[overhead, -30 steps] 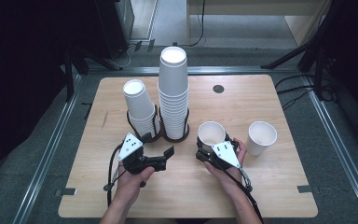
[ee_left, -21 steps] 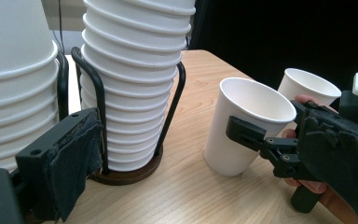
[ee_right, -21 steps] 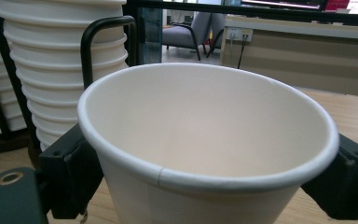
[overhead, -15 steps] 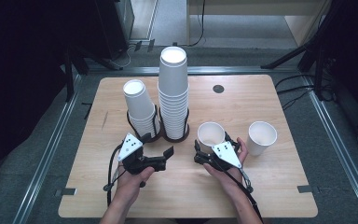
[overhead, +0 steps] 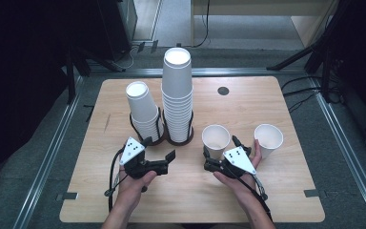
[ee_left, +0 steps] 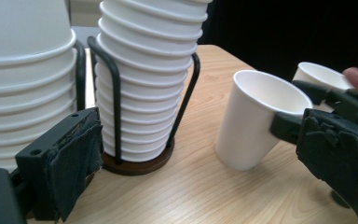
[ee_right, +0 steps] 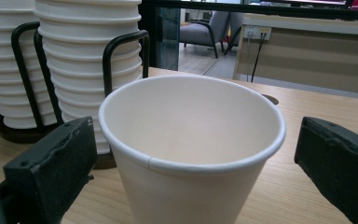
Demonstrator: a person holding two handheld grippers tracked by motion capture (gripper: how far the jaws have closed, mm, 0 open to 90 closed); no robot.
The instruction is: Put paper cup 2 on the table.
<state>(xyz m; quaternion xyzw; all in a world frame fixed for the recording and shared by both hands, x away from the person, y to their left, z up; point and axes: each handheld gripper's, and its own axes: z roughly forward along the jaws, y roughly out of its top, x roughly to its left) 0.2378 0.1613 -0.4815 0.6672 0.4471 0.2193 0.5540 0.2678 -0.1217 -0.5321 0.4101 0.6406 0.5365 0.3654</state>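
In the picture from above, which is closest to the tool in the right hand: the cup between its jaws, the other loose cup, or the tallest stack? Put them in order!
From the right tool:
1. The near cup, right between its jaws.
2. The other loose cup, off to the right beside the hand.
3. The tallest stack, to the left and farther back, in its wire holder.

Grey carpeted floor [overhead: 43,157] surrounds the light wooden worktop [overhead: 248,105], with a grey upholstered armchair [ee_right: 209,28] far behind.
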